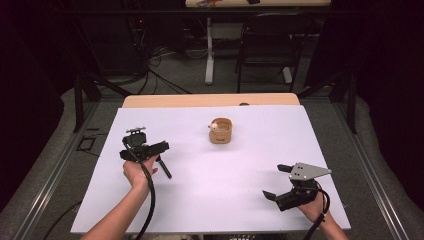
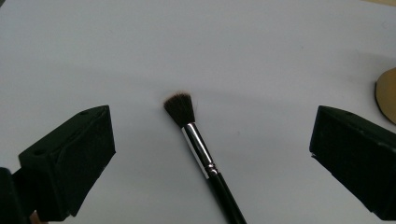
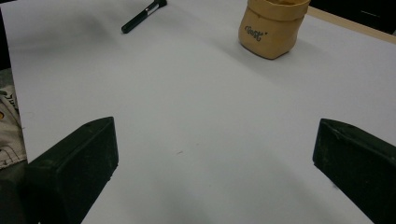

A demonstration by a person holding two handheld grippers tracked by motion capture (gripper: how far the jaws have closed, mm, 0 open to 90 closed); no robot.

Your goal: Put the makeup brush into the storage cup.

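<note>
A makeup brush (image 2: pixel 198 149) with dark bristles, a silver ferrule and a black handle lies flat on the white table sheet (image 1: pixel 215 185). My left gripper (image 2: pixel 212 128) hovers over it, open, one jaw on each side and touching nothing. In the high view the left gripper (image 1: pixel 150 149) is at the left of the sheet, with the brush (image 1: pixel 164 168) poking out below it. A small tan pouch (image 1: pixel 220 131) stands upright in the middle toward the back. My right gripper (image 1: pixel 276 181) rests open near the front right, empty, and faces the pouch (image 3: pixel 271 28) and the brush handle (image 3: pixel 142 16).
The wooden table edge (image 1: pixel 210 100) shows behind the sheet. A black chair (image 1: pixel 270 45) and cables stand on the floor beyond. Metal rails (image 1: pixel 60 165) run along both sides of the table. The pouch's edge (image 2: pixel 387 93) is at the right of the left gripper view.
</note>
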